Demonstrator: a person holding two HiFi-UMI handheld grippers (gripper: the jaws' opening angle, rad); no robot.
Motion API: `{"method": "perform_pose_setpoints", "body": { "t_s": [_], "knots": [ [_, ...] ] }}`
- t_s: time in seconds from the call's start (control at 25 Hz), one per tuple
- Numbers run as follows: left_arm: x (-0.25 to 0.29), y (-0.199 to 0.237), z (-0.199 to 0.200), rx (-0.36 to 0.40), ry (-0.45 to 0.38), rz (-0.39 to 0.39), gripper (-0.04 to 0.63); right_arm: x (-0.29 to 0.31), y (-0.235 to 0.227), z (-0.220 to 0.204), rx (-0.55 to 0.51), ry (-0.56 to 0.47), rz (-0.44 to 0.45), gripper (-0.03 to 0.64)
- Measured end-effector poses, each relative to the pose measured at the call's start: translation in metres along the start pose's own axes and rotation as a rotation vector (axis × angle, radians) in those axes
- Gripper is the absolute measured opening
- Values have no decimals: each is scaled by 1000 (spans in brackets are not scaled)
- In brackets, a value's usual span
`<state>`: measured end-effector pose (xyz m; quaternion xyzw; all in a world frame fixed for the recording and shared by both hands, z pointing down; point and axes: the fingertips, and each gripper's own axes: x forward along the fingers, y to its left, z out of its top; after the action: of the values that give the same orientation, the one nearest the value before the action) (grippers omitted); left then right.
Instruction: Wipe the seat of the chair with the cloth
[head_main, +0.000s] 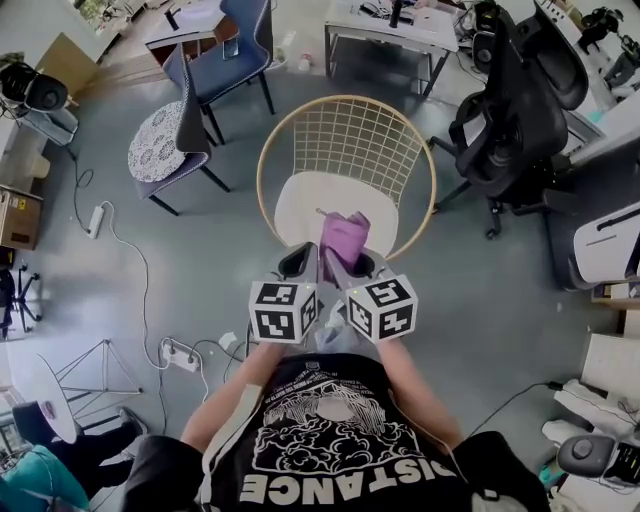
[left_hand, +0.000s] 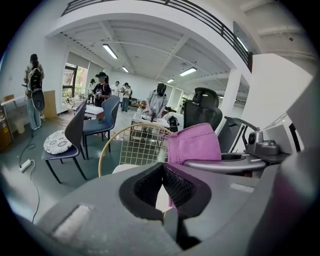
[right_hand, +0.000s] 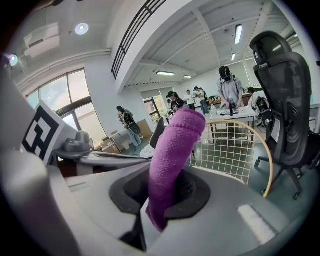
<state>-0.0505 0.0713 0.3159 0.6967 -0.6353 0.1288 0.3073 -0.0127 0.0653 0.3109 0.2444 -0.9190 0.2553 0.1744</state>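
The chair has a gold ring frame, a wire-grid back and a white seat, and stands straight ahead of me. A purple cloth is pinched upright in my right gripper, above the seat's near edge. In the right gripper view the cloth stands up between the black pads of the right gripper, with the chair behind it. My left gripper is close beside the right one. Seen in its own view, the left gripper has its pads together and holds nothing, with the cloth just to the right.
A black office chair stands at the right. A dark chair with a lace cushion and a blue chair are at the left. A desk lies beyond. A power strip and cables lie on the floor. People stand far off.
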Motion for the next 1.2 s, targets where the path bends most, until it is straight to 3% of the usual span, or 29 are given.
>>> {"method": "perform_pose_setpoints", "body": {
  "t_s": [0.64, 1.0, 1.2],
  "knots": [
    [57, 18, 29, -16, 13, -6, -5, 43, -48, 23, 30, 20, -9, 60],
    [101, 81, 46, -30, 68, -55, -5, 121, -62, 31, 69, 76, -49, 60],
    [129, 127, 44, -26, 149, -92, -5, 176, -72, 24, 139, 126, -84, 60]
  ]
}}
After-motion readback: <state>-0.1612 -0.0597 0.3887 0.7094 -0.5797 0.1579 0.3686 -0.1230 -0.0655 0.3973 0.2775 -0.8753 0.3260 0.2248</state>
